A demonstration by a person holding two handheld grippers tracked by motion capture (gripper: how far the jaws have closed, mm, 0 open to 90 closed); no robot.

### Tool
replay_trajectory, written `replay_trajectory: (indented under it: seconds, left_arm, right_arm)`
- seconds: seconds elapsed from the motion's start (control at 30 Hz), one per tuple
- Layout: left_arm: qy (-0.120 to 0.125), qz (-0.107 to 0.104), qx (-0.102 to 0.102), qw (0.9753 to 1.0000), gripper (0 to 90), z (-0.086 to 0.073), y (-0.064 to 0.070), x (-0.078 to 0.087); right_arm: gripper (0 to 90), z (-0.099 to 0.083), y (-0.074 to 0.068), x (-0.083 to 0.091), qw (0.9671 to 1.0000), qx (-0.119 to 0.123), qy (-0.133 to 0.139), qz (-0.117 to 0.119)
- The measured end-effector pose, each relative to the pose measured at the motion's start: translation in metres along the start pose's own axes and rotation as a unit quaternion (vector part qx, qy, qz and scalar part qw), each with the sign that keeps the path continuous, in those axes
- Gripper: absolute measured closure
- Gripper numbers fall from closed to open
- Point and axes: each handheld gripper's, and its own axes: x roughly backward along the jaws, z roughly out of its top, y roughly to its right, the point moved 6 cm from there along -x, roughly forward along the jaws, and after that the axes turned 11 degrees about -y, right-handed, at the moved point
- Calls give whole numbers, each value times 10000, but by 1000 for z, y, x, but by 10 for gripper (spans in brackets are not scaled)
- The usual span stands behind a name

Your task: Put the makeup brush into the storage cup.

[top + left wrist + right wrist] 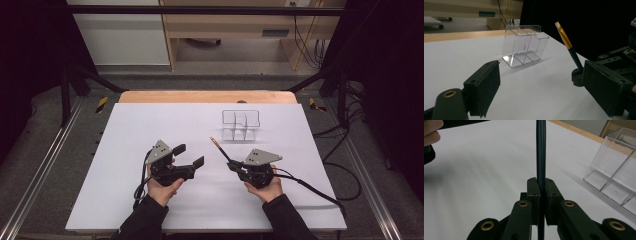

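In the high view, a brush [220, 148] is clamped in the right gripper [235, 165], near a clear divided organizer [241, 124] on the white table [150, 125]. The left gripper [191, 155] is held spread.

In the left gripper view, wide-apart jaws are seen; the brush's gold ferrule [564, 37] points upward.

In the right gripper view, the dark handle [540, 150] is pinched between closed jaws.

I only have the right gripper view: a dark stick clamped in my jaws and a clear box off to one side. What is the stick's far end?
Observer: It's a brush; the left gripper view shows a gold band and a pale flat tip.
Operator: Is the left gripper holding anything?
Observer: No, the left gripper is open over the white board.
Operator: Anything in the box?
Observer: The clear box has divided compartments, all empty.
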Motion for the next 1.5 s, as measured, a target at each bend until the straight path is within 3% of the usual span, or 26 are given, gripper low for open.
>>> replay_trajectory:
  seconds: [0.5,1.0,1.5]
  left_arm:
    - [238,-266,239,9991,162,8,17,-17]
    - [378,-429,575,9967,191,11,23,-34]
    - [543,-614,928,9923,345,12,31,-50]
  right_arm:
    - [846,3,1,1,9998,-132,165,-64]
    - [846,2,0,-2,9996,-193,191,-44]
    - [846,2,-1,-3,9995,-219,224,-47]
